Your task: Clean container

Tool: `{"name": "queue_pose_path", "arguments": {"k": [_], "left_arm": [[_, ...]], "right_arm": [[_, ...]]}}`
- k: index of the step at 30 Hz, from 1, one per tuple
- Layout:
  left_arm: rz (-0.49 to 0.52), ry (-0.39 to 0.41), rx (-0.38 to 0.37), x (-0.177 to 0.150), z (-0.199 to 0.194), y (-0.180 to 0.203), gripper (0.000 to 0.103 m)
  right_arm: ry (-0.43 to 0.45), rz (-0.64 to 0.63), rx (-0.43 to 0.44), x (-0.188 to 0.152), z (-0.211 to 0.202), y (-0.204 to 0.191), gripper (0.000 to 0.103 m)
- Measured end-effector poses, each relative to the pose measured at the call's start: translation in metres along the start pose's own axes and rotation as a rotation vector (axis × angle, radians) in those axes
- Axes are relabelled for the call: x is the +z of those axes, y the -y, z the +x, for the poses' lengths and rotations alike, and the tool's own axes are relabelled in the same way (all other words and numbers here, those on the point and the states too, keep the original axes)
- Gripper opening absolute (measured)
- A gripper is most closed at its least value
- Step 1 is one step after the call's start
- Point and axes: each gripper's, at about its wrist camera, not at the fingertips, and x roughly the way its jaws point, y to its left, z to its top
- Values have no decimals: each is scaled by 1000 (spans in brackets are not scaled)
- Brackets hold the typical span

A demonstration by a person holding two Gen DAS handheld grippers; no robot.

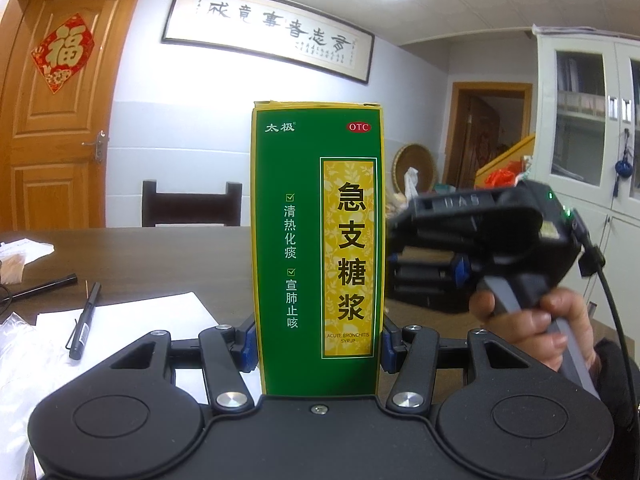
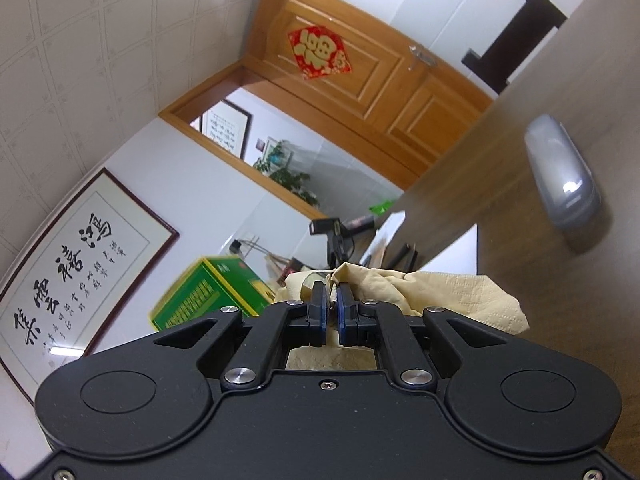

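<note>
Left hand-held gripper (image 1: 316, 344) clamped on the lower part of a green and yellow syrup carton (image 1: 318, 248), blue pads (image 1: 248, 344) pressed on both narrow sides, carton held upright above the brown worktop (image 1: 160, 256). Further left on that worktop: white paper sheets (image 1: 132, 320) with a black pen (image 1: 85, 322) lying across them. To the right of the carton, right hand-held gripper (image 2: 330, 308) gripped by a hand (image 1: 548, 328) at its grey handle, turned side-on and close beside the carton's right edge, contact not visible. Seen from its own camera, jaws pinched almost together on a crumpled pale yellow paper towel (image 2: 440, 292), with the carton (image 2: 208, 296) just left of the towel and a grey case (image 2: 560, 176) resting far right on the worktop. Judged as the start of the wiping step: carton presented, towel brought alongside. Next move calls for pressing the towel flat against a carton face and stroking along it while holding the left grip firm, without crushing the thin cardboard.
</note>
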Motion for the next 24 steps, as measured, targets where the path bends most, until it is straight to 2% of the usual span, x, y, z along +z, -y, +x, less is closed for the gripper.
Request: {"name": "queue_pose_path", "arguments": {"k": [10, 24], "left_arm": [[-46, 5, 34, 2, -3, -8, 49], [-65, 22, 73, 6, -6, -14, 49]], "right_arm": [[-80, -20, -70, -20, 10, -1, 6], [-134, -15, -144, -29, 15, 5, 6]]}}
